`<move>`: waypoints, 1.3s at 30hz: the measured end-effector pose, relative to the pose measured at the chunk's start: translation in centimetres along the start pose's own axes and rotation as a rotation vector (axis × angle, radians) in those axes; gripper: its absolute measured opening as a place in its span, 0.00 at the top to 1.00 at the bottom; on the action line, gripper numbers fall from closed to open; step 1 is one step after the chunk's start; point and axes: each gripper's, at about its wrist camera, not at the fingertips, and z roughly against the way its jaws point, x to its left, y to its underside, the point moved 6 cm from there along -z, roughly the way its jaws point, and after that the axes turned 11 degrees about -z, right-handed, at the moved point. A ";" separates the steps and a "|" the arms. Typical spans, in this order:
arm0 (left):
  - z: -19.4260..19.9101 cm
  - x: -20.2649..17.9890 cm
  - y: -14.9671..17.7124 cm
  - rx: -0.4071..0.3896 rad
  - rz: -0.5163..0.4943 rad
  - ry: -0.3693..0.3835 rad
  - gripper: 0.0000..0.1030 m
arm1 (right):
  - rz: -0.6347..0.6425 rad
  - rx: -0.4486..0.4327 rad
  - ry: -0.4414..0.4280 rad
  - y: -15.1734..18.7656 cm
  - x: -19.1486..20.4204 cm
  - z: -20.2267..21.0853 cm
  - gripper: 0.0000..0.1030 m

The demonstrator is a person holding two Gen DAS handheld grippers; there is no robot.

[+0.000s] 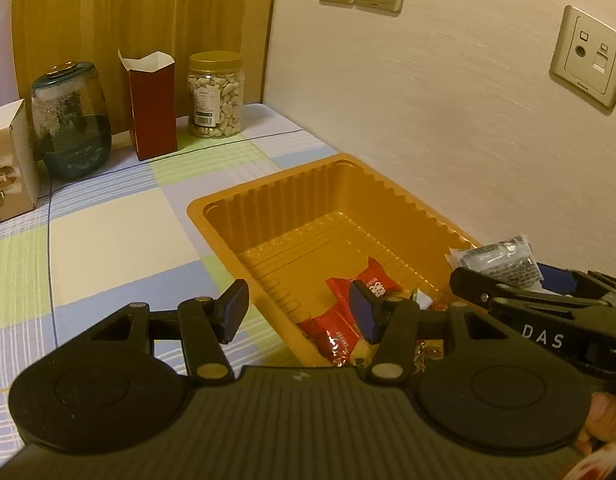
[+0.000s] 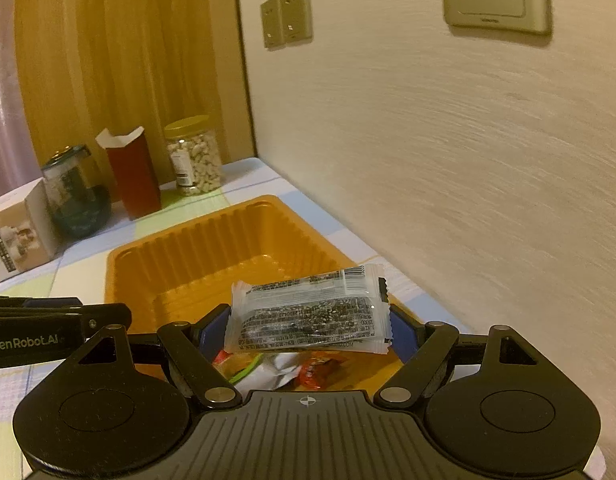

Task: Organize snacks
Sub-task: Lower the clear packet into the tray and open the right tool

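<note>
An orange plastic tray (image 1: 268, 196) (image 2: 148, 264) sits on the checked tablecloth beside the wall. At its near end lie a red snack packet (image 1: 340, 316) and other wrappers (image 2: 268, 372). My left gripper (image 1: 300, 312) hovers over the tray's near left rim, open, with nothing between its pads. Its right finger is above the red packet. My right gripper (image 2: 308, 332) is shut on a clear packet with dark contents (image 2: 308, 312) (image 1: 500, 260), held flat above the tray's near end. The left gripper's arm (image 2: 48, 336) shows at the left of the right wrist view.
At the back of the table stand a jar of cashews (image 1: 215, 96), an open red carton (image 1: 152, 112), a dark glass jar (image 1: 72, 120) and a white box (image 1: 8, 160). The wall (image 1: 428, 120) with sockets runs along the tray's right side.
</note>
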 end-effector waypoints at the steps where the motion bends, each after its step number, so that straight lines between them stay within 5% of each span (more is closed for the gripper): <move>1: 0.1 0.0 0.0 0.001 -0.001 -0.001 0.50 | 0.003 0.000 -0.003 0.0 0.1 0.0 0.22; 24: 1.0 2.0 0.6 0.010 0.038 -0.040 0.46 | 0.055 0.011 -0.063 0.6 2.3 0.1 0.22; 39: 1.0 2.8 1.2 0.025 0.042 -0.065 0.30 | 0.019 0.004 -0.045 0.3 1.4 -0.9 0.16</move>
